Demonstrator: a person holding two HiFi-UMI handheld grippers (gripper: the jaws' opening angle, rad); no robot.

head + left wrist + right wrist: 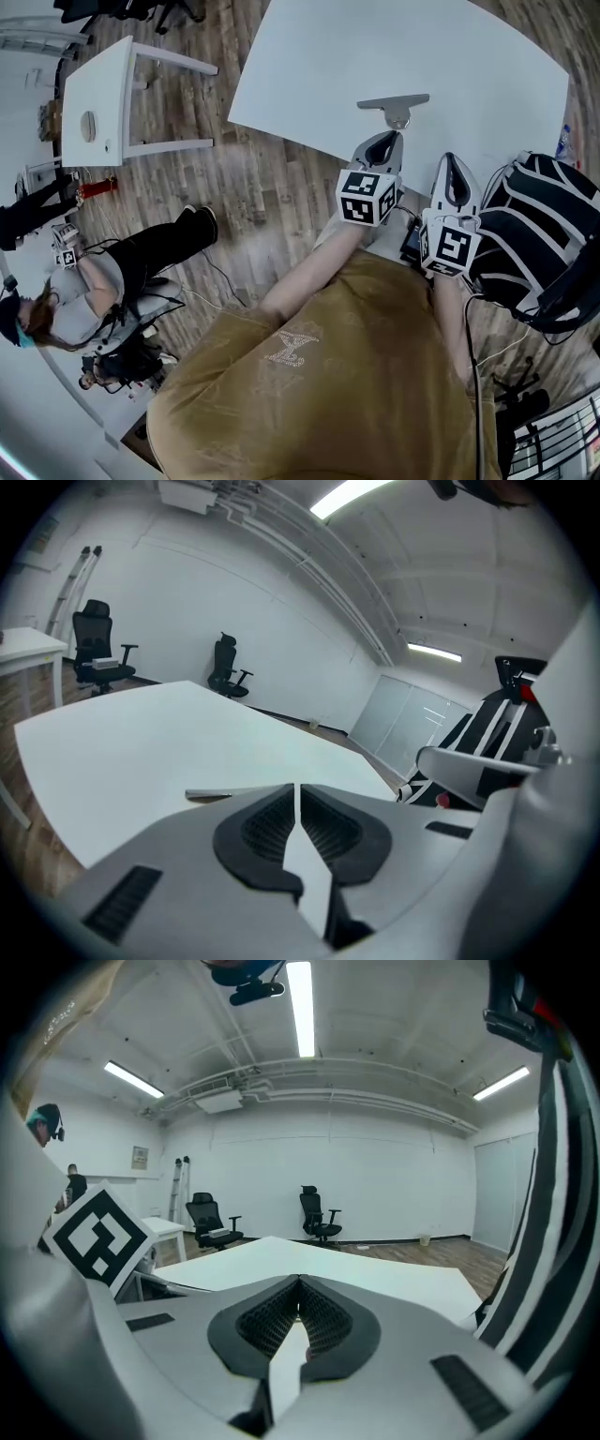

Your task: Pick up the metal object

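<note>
The metal object [395,105], a flat grey T-shaped piece, lies near the front edge of the white table [309,56]. My left gripper [387,141] hovers just short of it with its jaws shut and nothing between them. In the left gripper view the metal object [210,795] shows as a thin bar just beyond the closed left gripper [298,791]. My right gripper [453,164] is held beside the left one, over the table's edge, also shut and empty. In the right gripper view the closed right gripper [299,1285] points across the bare tabletop.
A black-and-white striped bag [534,234] stands close at my right. A small white side table [98,94] stands at the left on the wooden floor. A person [112,281] sits on the floor at the lower left. Office chairs [319,1213] line the far wall.
</note>
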